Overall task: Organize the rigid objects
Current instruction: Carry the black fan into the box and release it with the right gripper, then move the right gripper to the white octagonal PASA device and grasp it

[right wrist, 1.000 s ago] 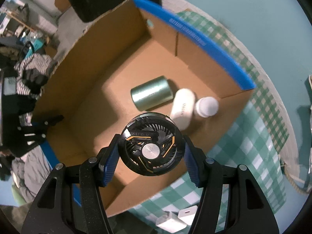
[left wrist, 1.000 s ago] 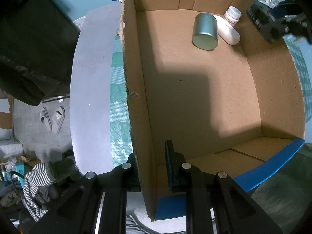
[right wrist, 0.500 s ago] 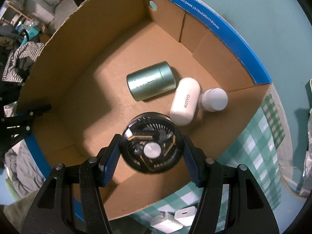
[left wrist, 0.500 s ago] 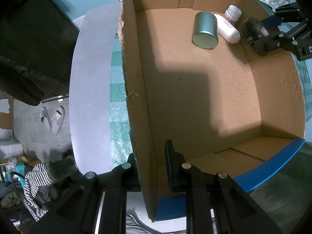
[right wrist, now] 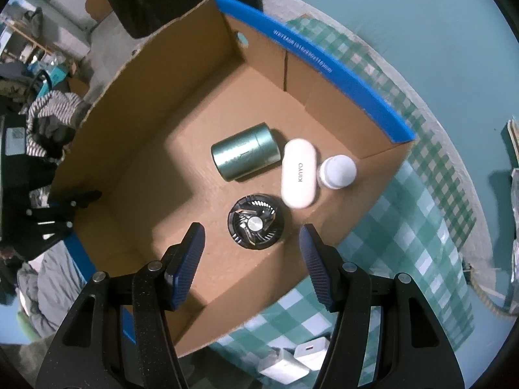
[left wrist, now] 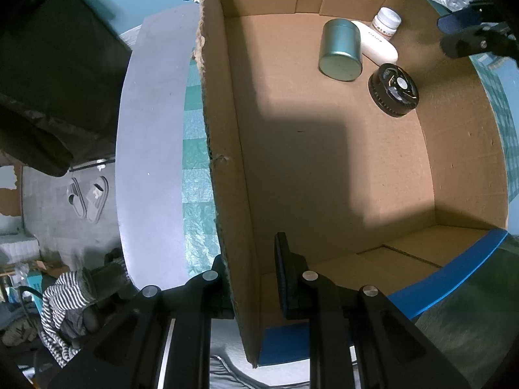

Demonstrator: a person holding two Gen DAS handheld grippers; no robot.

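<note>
- Box [right wrist: 201, 298] sits on a checked tablecloth [right wrist: 418, 259] and holds four items, all at the end nearest the right gripper.
- Black round fan [right wrist: 255, 226] lies flat on the box floor, clear of both pads; judged as placed.
- Green tin [right wrist: 245, 156] lies on its side just beside the fan. White case [right wrist: 299, 173] lies next to the tin, and a white bottle [right wrist: 337, 172] stands touching the case, near the corner.
- Right gripper [right wrist: 252, 264] hangs above the fan with its jaws spread and nothing between them: released.
- Left gripper [left wrist: 249, 278] is clamped on the box's side wall, one finger outside, one inside; judged to be steadying the box.
- Two white chargers [right wrist: 296, 364] lie on the cloth outside the box, near its lower edge. They appear to be what is left to put in.
- Most of the box floor is bare, so room is ample.
- Progress judged: well under way, not finished.
</note>
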